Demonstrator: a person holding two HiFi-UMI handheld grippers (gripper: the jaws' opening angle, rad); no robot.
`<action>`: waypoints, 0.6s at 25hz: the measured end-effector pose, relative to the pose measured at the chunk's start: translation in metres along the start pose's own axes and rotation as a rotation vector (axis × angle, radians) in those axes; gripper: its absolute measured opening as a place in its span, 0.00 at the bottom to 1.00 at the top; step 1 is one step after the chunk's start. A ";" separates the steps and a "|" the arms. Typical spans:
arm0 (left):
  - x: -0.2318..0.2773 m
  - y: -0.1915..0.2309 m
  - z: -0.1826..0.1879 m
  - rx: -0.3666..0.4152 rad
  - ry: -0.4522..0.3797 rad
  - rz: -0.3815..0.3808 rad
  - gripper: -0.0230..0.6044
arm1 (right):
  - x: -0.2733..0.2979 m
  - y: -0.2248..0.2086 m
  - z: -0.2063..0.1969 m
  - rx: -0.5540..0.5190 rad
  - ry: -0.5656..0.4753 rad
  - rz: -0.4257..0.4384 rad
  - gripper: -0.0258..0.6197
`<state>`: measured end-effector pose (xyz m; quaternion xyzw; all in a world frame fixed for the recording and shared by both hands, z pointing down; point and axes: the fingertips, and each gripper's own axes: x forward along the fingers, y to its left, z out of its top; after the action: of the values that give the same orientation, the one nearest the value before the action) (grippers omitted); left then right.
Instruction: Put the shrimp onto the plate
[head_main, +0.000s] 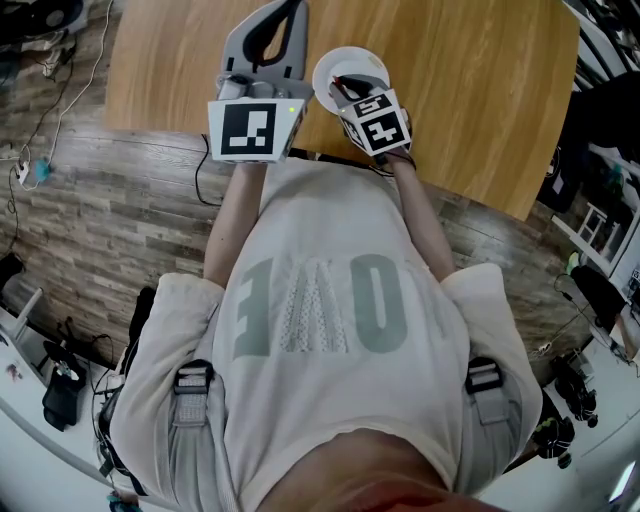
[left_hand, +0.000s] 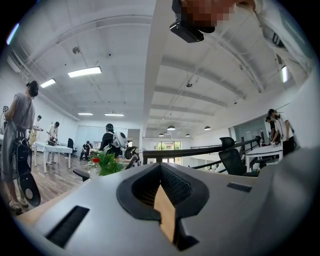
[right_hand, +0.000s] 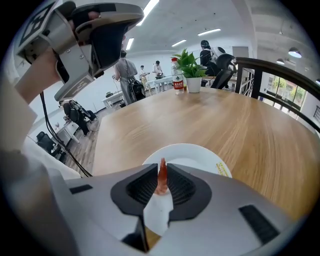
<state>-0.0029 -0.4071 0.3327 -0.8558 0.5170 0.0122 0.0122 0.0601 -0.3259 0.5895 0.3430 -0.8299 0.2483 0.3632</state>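
Pinching a small orange-red shrimp (right_hand: 161, 176) between its dark ribbed pads, the right gripper (right_hand: 161, 172) is held over the near edge of a round white plate (right_hand: 197, 156). The shrimp is clamped upright, and its pointed end is seen sticking out just past the jaw tips, with the white of the plate directly behind it. Whether the shrimp touches the plate cannot be told. The plate is set on a light wooden table (right_hand: 225, 117), close to the edge nearest the person. In the head view, the right gripper's marker cube is seen overlapping the plate's near rim, and the left gripper (head_main: 285, 15) is held just beside it, to the plate's left. The left gripper's jaws are pressed together at their tips with nothing between them, and its camera is tilted up toward the ceiling. A potted plant (right_hand: 189, 64) and a bottle (right_hand: 176, 76) are seen at the table's far end.
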 end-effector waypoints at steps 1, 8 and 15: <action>0.000 0.000 0.000 -0.003 -0.001 0.000 0.05 | 0.001 0.001 0.000 0.010 -0.001 0.008 0.13; 0.000 0.003 -0.004 0.004 0.010 -0.005 0.05 | 0.003 0.000 -0.003 -0.012 -0.002 -0.011 0.15; 0.004 0.003 -0.003 0.003 0.012 -0.014 0.05 | -0.005 0.003 0.000 0.029 -0.020 0.018 0.26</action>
<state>-0.0035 -0.4118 0.3351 -0.8596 0.5108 0.0061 0.0106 0.0601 -0.3218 0.5854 0.3431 -0.8329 0.2601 0.3477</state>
